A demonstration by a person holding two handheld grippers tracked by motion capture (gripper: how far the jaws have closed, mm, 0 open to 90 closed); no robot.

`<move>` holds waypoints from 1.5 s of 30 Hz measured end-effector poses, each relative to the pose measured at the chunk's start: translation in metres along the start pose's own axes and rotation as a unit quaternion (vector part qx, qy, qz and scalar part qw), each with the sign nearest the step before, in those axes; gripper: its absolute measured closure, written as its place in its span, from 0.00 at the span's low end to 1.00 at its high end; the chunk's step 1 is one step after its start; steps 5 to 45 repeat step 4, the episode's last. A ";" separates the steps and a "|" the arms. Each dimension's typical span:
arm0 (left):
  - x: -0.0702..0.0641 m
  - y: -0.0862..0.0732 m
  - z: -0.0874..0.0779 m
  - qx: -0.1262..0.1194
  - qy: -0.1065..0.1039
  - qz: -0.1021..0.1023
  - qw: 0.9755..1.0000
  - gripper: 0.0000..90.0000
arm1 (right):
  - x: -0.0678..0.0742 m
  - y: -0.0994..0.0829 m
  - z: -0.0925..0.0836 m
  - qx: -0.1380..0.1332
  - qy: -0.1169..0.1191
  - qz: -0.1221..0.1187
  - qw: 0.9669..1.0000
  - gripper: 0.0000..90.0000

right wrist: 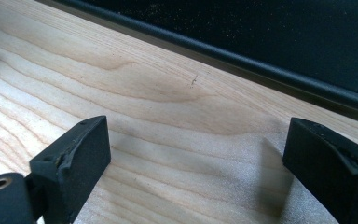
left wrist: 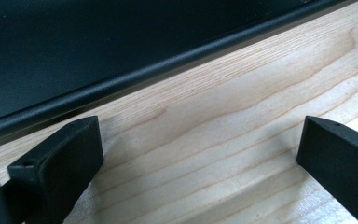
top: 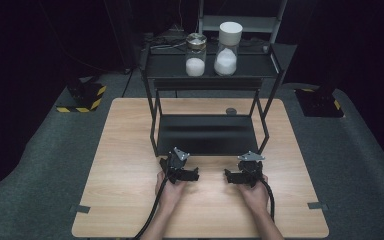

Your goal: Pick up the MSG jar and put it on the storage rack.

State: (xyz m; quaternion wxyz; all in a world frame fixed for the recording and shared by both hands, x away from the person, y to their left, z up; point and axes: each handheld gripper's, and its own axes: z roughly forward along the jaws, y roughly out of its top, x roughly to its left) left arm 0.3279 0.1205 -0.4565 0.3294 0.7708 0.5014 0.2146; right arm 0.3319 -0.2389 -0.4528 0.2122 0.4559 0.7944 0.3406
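Both grippers, left gripper (top: 194, 174) and right gripper (top: 228, 176), jaws apart, empty, resting on table (top: 130, 165). Risk: clipping shelf frame (top: 152, 127) at 12 o'clock when reaching for salt jars (top: 195, 55).

Black hand-held gripper (top: 196, 174) bodies, grey plates, black cables.

Looks like a lab or recording studio — dark curtained surroundings, grey carpet, yellow-and-black striped stand bases (top: 81, 96) on the floor, a lone wooden table (top: 130, 150) carrying a black metal shelf rack (top: 207, 67) — nothing homely about it.
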 end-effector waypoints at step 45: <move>0.001 0.000 0.000 0.000 -0.001 0.001 1.000 0.01 | 0.000 0.000 0.000 0.000 0.000 0.000 1.000 0.08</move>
